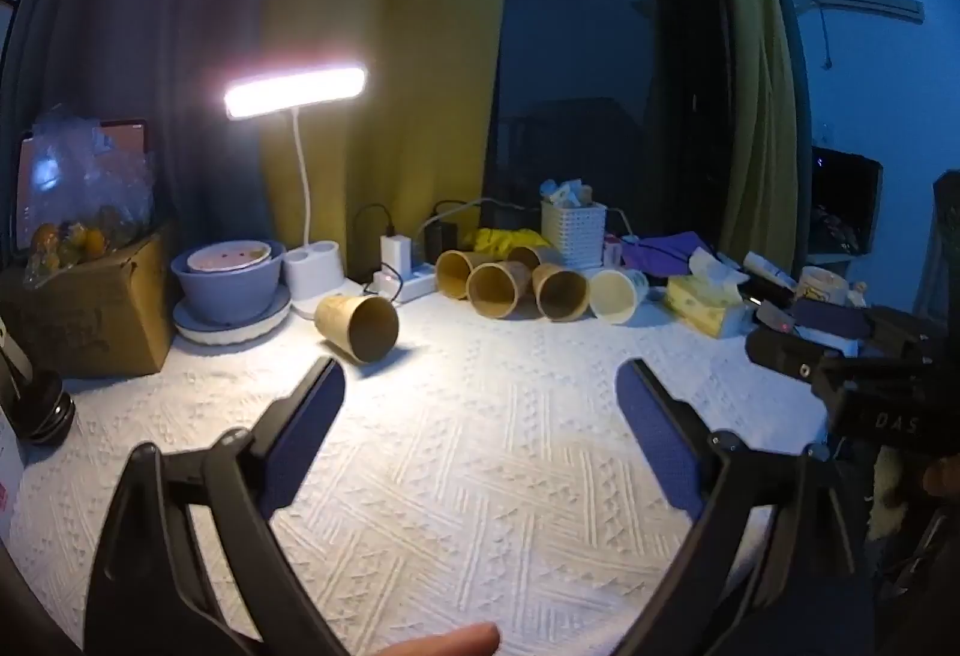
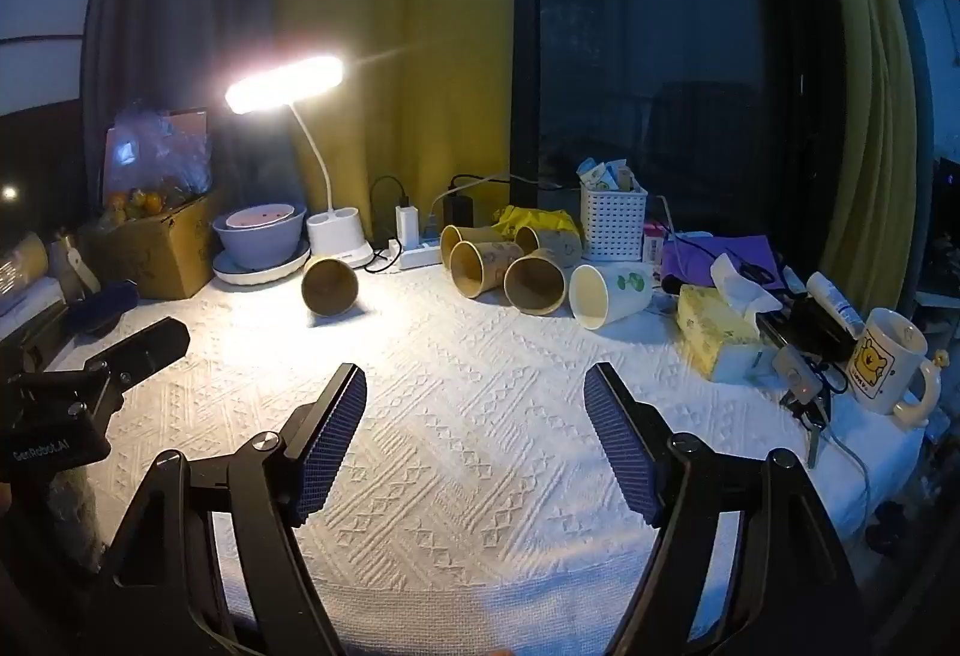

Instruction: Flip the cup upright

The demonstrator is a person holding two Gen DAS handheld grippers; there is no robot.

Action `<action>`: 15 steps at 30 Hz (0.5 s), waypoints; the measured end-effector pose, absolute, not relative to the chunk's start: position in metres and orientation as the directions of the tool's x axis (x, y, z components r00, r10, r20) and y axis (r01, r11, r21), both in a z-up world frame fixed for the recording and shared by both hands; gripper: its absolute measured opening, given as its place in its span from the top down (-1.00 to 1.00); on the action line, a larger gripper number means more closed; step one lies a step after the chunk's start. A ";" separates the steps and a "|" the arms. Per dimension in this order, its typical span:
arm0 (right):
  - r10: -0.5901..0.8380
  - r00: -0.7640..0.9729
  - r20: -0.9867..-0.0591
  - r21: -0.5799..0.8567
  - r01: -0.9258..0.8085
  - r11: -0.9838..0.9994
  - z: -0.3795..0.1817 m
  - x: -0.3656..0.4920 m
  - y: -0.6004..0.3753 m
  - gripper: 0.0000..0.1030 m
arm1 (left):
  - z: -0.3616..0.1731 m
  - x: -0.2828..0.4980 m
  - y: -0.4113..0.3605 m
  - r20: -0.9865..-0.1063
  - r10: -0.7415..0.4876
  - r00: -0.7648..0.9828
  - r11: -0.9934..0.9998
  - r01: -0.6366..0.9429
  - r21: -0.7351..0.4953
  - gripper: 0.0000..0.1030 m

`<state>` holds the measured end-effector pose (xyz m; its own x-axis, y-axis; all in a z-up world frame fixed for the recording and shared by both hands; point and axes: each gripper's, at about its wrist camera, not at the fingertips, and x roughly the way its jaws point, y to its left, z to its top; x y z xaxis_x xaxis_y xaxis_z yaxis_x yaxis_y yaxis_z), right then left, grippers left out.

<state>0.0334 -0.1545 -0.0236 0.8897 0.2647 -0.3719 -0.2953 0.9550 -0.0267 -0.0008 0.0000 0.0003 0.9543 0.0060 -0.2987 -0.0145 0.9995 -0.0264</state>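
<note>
The brown paper cup (image 1: 358, 326) lies on its side on the counter (image 1: 480, 446), its open mouth turned toward me, alone in the lamplight and apart from the others. Just behind it stands the white desk lamp (image 1: 312, 269) with its lit bar overhead, and to that lamp's left a blue bowl (image 1: 225, 281) sits on a pale plate beside a cardboard box (image 1: 90, 320). Off to the right of my cup, a cluster of brown cups (image 1: 510, 284) lies tipped over in a row near the power strip (image 1: 402, 281), with a white paper cup (image 1: 618, 294) at the row's end, a white slotted basket (image 1: 573, 233) behind them and a yellow tissue pack (image 1: 708, 305) further right. From my right side I also see a cream mug with a bear picture (image 2: 885, 362) near the counter's edge.

My left claw (image 1: 480, 386) hangs above the white textured cloth, its blue-padded jaws spread wide with nothing between them. My right claw (image 2: 474, 392) hangs likewise, jaws wide apart and bare, well short of the cup.
</note>
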 end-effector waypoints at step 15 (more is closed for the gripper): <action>0.258 0.889 -0.378 -0.015 -0.284 0.959 -0.026 0.032 -0.154 -0.52 | -0.002 0.001 -0.004 -0.330 -0.027 0.944 0.999 0.011 -0.051 -0.80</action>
<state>0.0316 -0.1536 -0.0259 0.8891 0.2577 -0.3782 -0.2844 0.9586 -0.0153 0.0009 -0.0043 -0.0024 0.9435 -0.0270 -0.3302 0.0108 0.9986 -0.0510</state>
